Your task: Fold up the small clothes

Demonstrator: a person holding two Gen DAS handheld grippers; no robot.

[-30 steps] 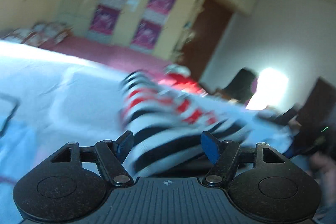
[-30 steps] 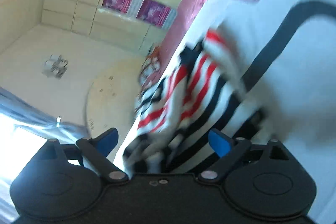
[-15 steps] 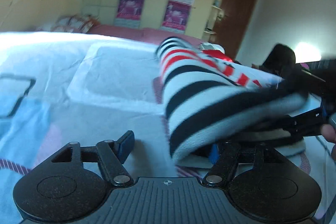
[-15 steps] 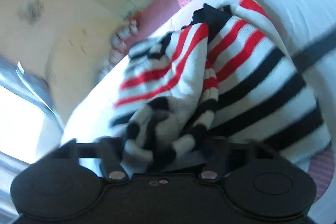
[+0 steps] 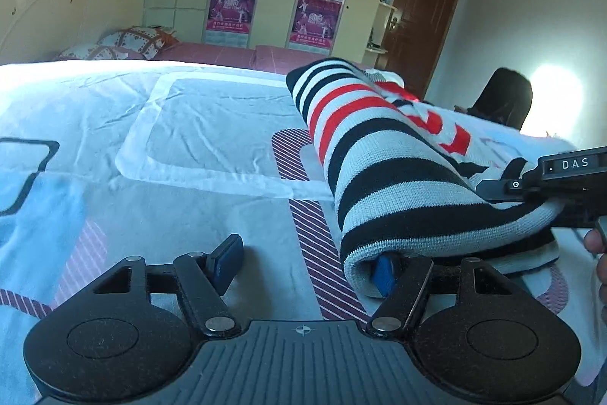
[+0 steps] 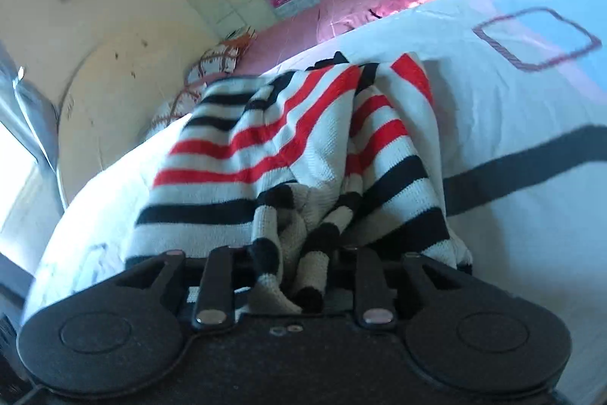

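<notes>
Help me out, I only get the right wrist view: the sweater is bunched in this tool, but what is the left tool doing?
Observer: The left tool is open and grips nothing.
Operator: Is it anywhere near the sweater?
Observer: Yes. One blue pad is tucked under the sweater's rolled edge; the other is over bare sheet.
Operator: How does my tool look from that side?
Observer: The right tool comes in from the picture's right edge, clamped on the sweater's near end.
</notes>
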